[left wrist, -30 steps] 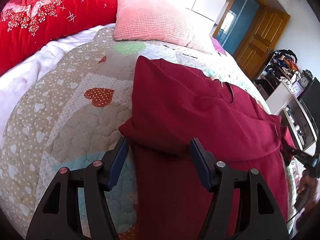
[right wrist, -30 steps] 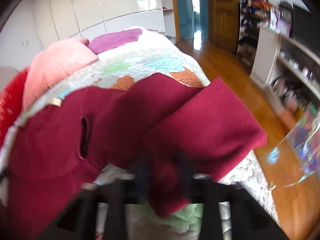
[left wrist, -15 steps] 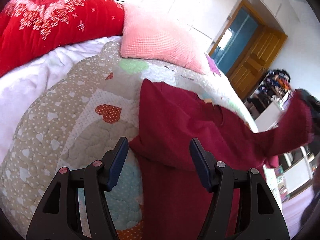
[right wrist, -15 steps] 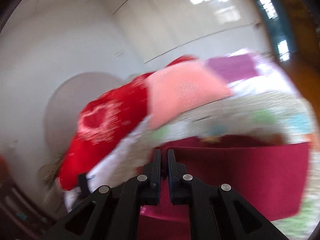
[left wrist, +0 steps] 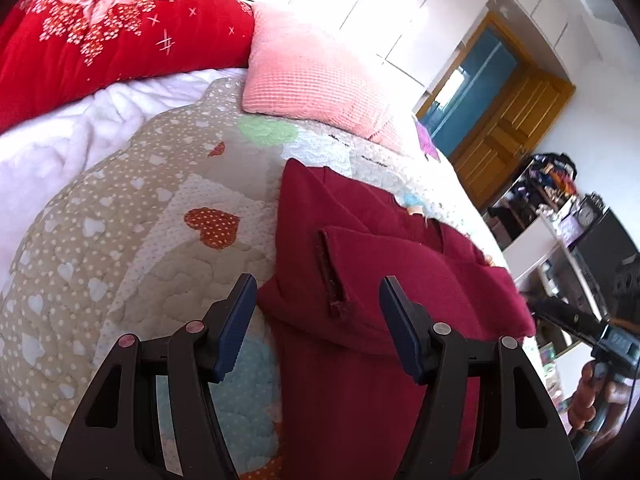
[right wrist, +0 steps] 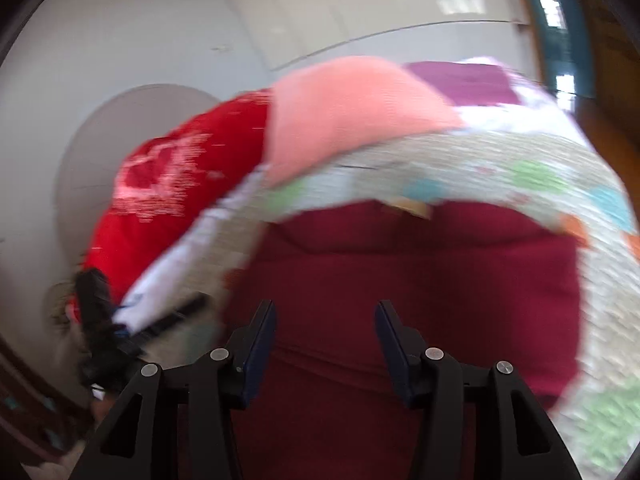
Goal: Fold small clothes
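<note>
A dark red sweater [left wrist: 360, 264] lies on the quilted bed [left wrist: 132, 248], both sleeves folded across its body, the top sleeve's cuff [left wrist: 332, 272] pointing left. My left gripper [left wrist: 316, 292] is open and empty, hovering over the sweater's left edge. My right gripper [right wrist: 325, 316] is open and empty above the sweater [right wrist: 420, 280]; that view is blurred by motion. The right gripper also shows at the right edge of the left wrist view [left wrist: 576, 320], held in a hand.
A pink pillow [left wrist: 316, 80] and a red blanket [left wrist: 100, 36] lie at the head of the bed. A white sheet [left wrist: 52, 140] shows to the left. A wooden door [left wrist: 508, 116] and cluttered shelves [left wrist: 560, 216] stand to the right.
The right gripper carried the right sleeve across the sweater, laid it over the body, opened and let go. The left gripper stayed open over the left edge.
</note>
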The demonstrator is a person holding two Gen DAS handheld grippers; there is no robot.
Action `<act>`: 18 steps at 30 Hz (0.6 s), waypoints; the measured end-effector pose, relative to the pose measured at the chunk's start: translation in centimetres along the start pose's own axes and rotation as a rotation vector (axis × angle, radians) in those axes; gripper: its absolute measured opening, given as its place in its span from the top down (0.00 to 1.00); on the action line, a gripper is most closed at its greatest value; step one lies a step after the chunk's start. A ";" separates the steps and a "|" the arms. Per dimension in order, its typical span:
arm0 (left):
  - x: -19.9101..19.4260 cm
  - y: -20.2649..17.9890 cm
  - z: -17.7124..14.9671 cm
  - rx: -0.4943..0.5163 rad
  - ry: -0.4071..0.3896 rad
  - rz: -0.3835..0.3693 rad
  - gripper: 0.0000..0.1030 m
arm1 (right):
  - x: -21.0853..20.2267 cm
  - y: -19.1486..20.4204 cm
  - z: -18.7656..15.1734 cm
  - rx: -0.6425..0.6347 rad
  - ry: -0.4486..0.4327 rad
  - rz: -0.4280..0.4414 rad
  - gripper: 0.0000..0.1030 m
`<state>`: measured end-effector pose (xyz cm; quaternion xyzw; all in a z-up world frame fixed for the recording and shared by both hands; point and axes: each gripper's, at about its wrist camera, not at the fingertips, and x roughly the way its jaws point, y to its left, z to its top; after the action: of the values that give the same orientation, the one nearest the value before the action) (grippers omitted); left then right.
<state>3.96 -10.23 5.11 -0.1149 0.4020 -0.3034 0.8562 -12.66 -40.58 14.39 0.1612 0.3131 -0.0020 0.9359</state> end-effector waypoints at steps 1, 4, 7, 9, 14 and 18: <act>0.3 -0.2 0.1 -0.002 0.006 0.006 0.38 | -0.6 -1.6 -0.6 0.018 -0.005 -0.041 0.52; 1.6 -1.0 0.6 -0.003 0.035 0.021 0.38 | -1.6 -5.7 -1.3 0.089 -0.018 -0.120 0.52; 3.3 -2.1 1.5 0.012 0.032 0.047 0.38 | -2.4 -9.9 -1.4 0.186 -0.021 -0.193 0.52; 4.6 -2.6 2.0 0.013 0.034 0.056 0.38 | -2.7 -11.7 -1.2 0.243 -0.034 -0.218 0.52; 6.6 -3.4 2.5 0.061 0.111 0.136 0.90 | -3.2 -13.4 -1.4 0.292 -0.050 -0.204 0.52; 3.5 -3.4 3.4 0.101 0.036 0.113 0.92 | -3.0 -12.9 -0.9 0.243 -0.052 -0.206 0.52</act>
<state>6.85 -15.20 6.66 -0.0433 0.4072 -0.2766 0.8694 -16.92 -52.81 11.61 0.2399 0.3010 -0.1402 0.9122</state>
